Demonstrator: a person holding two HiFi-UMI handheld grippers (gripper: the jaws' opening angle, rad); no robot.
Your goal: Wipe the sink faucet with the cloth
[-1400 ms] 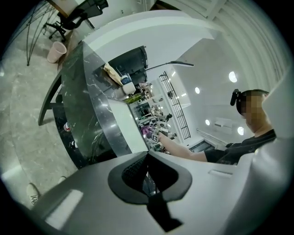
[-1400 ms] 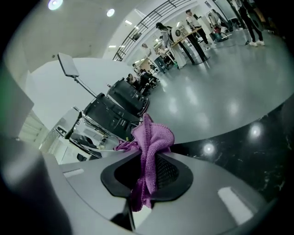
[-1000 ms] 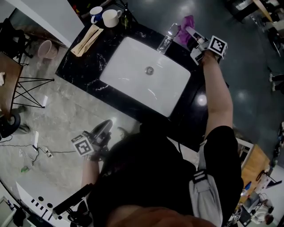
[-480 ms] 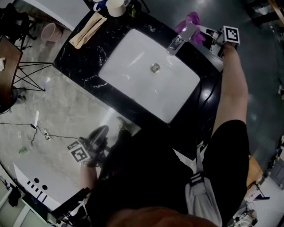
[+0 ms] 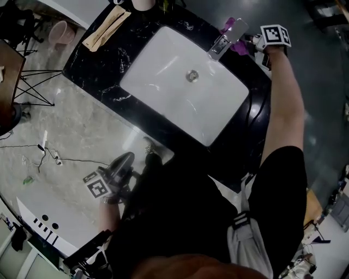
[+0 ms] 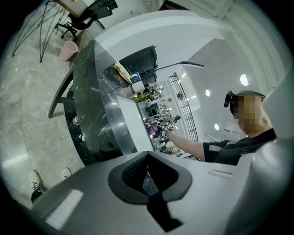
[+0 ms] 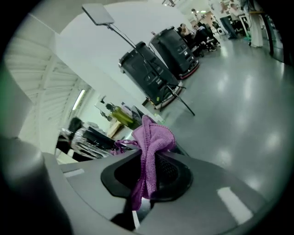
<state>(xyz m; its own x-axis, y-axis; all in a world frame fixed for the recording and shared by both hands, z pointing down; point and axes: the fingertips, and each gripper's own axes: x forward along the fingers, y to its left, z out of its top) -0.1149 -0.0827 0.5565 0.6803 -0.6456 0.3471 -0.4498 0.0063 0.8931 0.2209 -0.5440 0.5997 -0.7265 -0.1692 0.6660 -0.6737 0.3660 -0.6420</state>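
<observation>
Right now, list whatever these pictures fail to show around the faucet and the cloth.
Cloth-to-faucet contact: in the head view the faucet overlaps the cloth, so whether they touch is unclear.
Faucet: outside the right gripper view, which shows only the clamped cloth.
Cup: cut off by the head view's top edge.

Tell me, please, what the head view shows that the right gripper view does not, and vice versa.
Only the head view shows the white sink, the faucet, the black counter and the left gripper held low, away from the counter. Only the right gripper view shows a fold of the purple cloth pinched between the jaws, plus black machines behind. Both show the right gripper holding the cloth.
</observation>
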